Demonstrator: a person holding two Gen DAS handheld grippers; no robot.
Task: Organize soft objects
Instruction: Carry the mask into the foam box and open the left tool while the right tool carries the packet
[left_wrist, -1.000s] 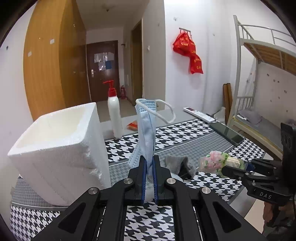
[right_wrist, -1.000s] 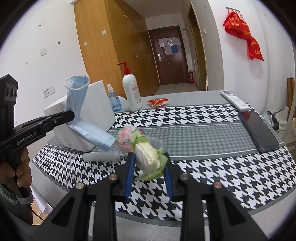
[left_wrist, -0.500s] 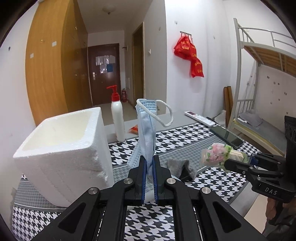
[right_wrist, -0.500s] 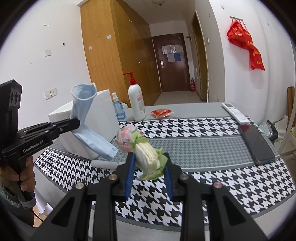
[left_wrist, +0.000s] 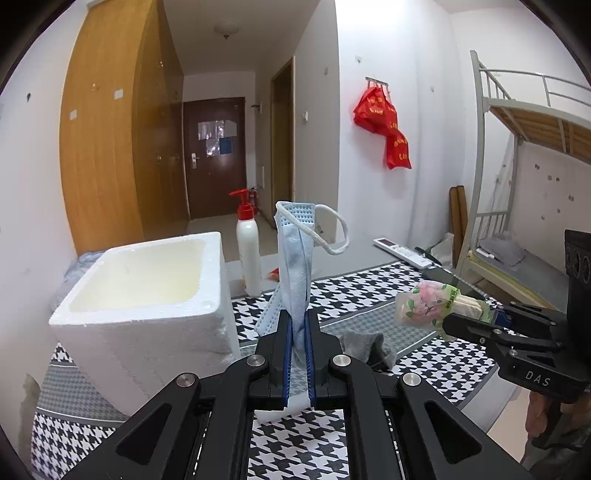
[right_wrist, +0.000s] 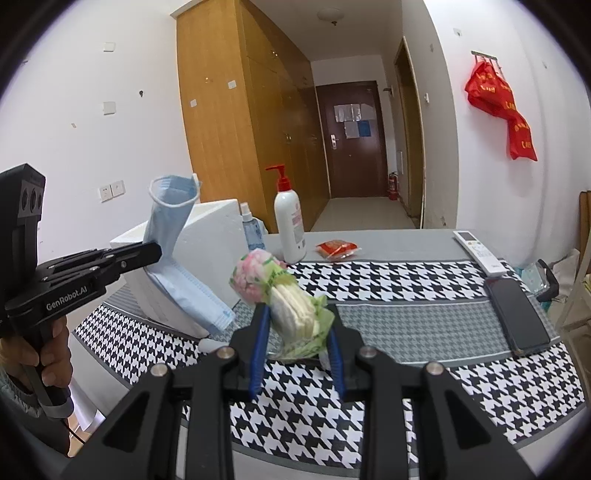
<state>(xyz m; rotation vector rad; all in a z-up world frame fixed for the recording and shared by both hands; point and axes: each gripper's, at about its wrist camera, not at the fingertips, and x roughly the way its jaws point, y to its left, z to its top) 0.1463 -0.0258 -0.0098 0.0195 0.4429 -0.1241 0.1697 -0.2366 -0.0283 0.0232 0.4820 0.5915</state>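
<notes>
My left gripper is shut on a blue face mask that stands up above the table; the mask also shows in the right wrist view. My right gripper is shut on a pack of cotton pads in a pink and green wrapper, which the left wrist view shows held above the table at the right. A white foam box, open on top, stands at the left, just left of the mask. A grey sock lies on the tablecloth behind my left gripper.
A white pump bottle with a red top stands behind the box, a small spray bottle beside it. A red packet, a white remote and a dark phone lie on the houndstooth cloth. A bunk bed stands right.
Both grippers have risen with their loads. The foam box's inside now shows more in the left wrist view. Both grips are unchanged.
</notes>
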